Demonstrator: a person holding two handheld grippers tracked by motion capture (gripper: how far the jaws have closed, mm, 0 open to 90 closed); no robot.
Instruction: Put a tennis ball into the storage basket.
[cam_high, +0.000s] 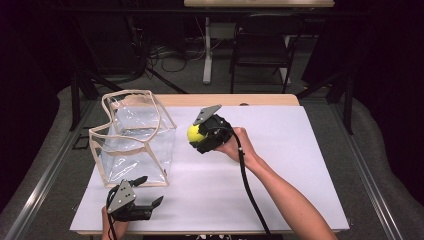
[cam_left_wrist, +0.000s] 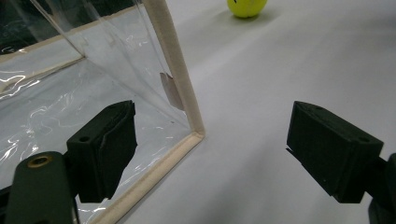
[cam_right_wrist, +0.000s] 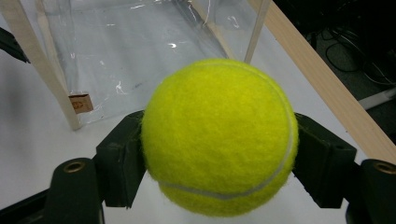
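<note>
- Hiding much of itself from the high view, the tennis ball (cam_high: 194, 134) is showing as a yellow patch at the front of the right gripper (cam_high: 198, 136), with the gripper's black body and grey plate covering the rest.
- Filling the middle of the right gripper view, the same ball is blocking the inner faces of the two black pads, so where exactly they are meeting the felt is hard to make out.
- The left hand (cam_high: 112, 224) is being cut off by the bottom edge of the high view.
- The right gripper is clamping the tennis ball from both sides, one jaw pressing on each flank, with the ball sitting squarely between them and bulging forward past them.
- The left gripper (cam_high: 148, 191) is standing wide open with nothing between its jaws; in the left gripper view one jaw is lying in front of the clear wall of the bag (cam_high: 134, 137) and the other is standing over the bare white sheet (cam_high: 280, 150).
- The ball is sitting just to the right of the clear bag in the high view, near its upright cream-trimmed edge but apart from it.
- The bag is standing open on the left part of the white sheet, with the left gripper just beside its near corner.
- The ball is lying well apart from the left gripper, far across the sheet in that gripper's view.
</note>
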